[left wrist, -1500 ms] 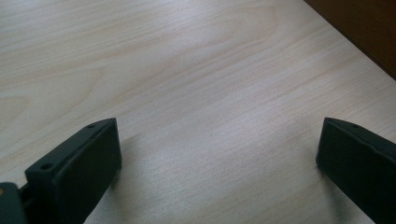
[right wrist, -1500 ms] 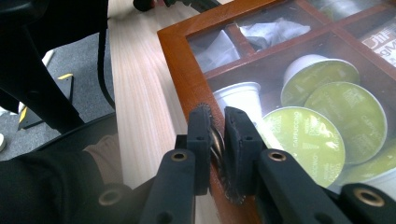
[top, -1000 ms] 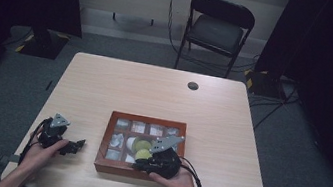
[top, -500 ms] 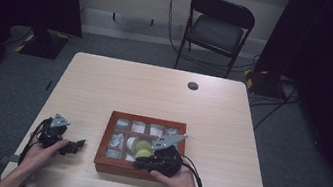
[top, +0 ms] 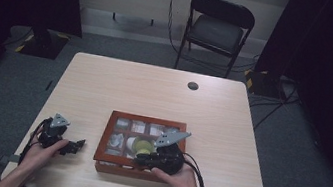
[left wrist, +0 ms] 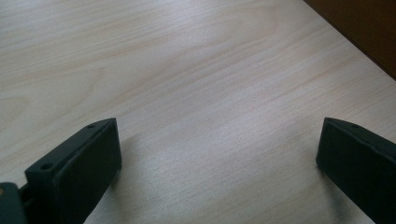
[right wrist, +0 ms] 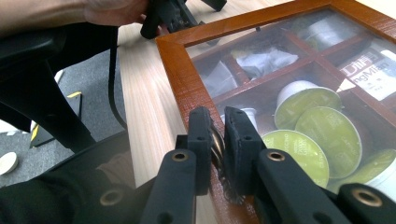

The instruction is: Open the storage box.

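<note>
My right tongs (right wrist: pixel 215 140) are pinched shut on a small shiny knob (right wrist: pixel 217 145) at the front edge of the box (right wrist: pixel 184 88). The box is brown wood with a see-through lid (right wrist: pixel 289 60). It sits near the front of the tabletop (top: pixel 154 96), just in front of me. Inside I see green-topped pods (right wrist: pixel 303 133) and little packets (right wrist: pixel 264 60) in their own squares.

My left tongs (left wrist: pixel 219 154) are wide open and hold nothing. They rest on the bare tabletop, off to the left of the box and not touching it.

Here is what I think could go wrong. The knob is tiny and smooth, so my right tongs could slip off it if I pull too fast. Then the lid would drop back down with a bang. Nothing holds the box down right now. If I lift the lid, the whole box may tip up or slide toward me, since it is close to the tabletop's edge. The pods could rattle out of their squares. My left tongs may need to press on the frame first.
</note>
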### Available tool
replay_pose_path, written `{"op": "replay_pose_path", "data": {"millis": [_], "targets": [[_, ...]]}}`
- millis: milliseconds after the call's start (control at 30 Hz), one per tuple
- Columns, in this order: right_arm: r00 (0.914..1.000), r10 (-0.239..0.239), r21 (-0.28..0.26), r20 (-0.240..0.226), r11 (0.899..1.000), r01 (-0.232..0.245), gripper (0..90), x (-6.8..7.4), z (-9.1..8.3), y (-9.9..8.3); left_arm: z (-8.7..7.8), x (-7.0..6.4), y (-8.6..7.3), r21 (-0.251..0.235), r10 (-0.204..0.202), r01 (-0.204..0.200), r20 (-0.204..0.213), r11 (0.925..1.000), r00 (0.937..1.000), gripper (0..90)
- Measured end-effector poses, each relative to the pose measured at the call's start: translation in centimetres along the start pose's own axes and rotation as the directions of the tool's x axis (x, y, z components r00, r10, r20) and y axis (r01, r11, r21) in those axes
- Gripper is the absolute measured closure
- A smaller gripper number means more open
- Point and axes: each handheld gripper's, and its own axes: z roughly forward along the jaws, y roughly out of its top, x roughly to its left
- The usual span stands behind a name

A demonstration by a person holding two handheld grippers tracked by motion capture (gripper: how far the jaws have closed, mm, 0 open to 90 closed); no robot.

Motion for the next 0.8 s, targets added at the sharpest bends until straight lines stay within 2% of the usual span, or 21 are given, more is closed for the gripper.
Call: {"op": "replay_pose_path", "data": {"millis": [800], "targets": [[0.9996, 0.030, -0.048, 0.005, 0.998, -0.029, 81.3, -0.02, -0.98, 0.95, 0.00, 0.00, 0.00, 0.000, 0.000, 0.000, 0.000, 1.0000, 1.0000, 0.0]]}}
